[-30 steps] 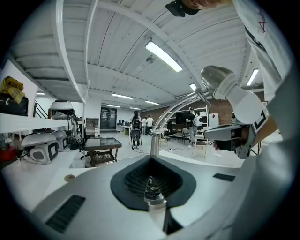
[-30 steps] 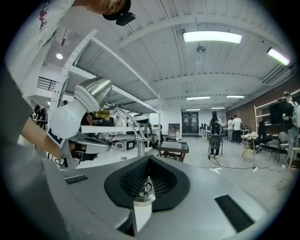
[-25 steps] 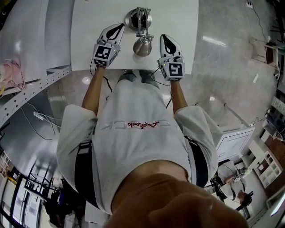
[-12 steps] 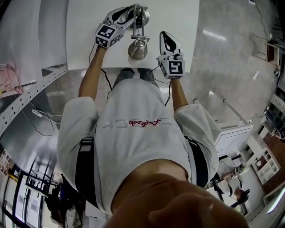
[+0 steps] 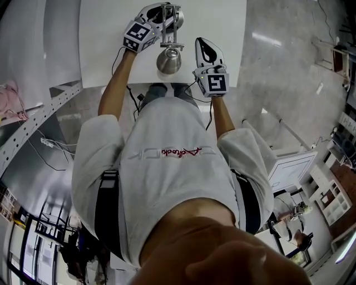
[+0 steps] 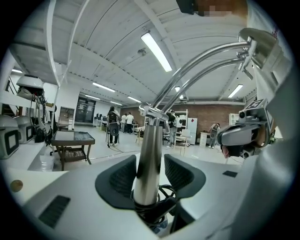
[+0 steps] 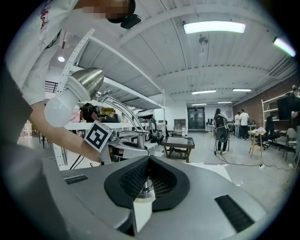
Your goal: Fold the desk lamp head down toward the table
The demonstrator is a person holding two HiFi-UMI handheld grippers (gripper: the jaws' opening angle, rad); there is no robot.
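A chrome desk lamp stands on the white table. Its head is raised on two curved arms and faces me, with the bulb showing. My left gripper is at the lamp's upright post. Its jaws opened wide and have just been closing, and the post stands between the pads, which lie against it. My right gripper hovers just right of the lamp head, shut with nothing in it. The left gripper's marker cube shows below the head.
The table's near edge runs just under both grippers, with my torso right behind it. A grey shelf rail lies to the left. The far room holds a low table, chairs and several people.
My left gripper has moved from beside the lamp head forward to the post near the base and has opened around it. The right gripper has stayed where it was.
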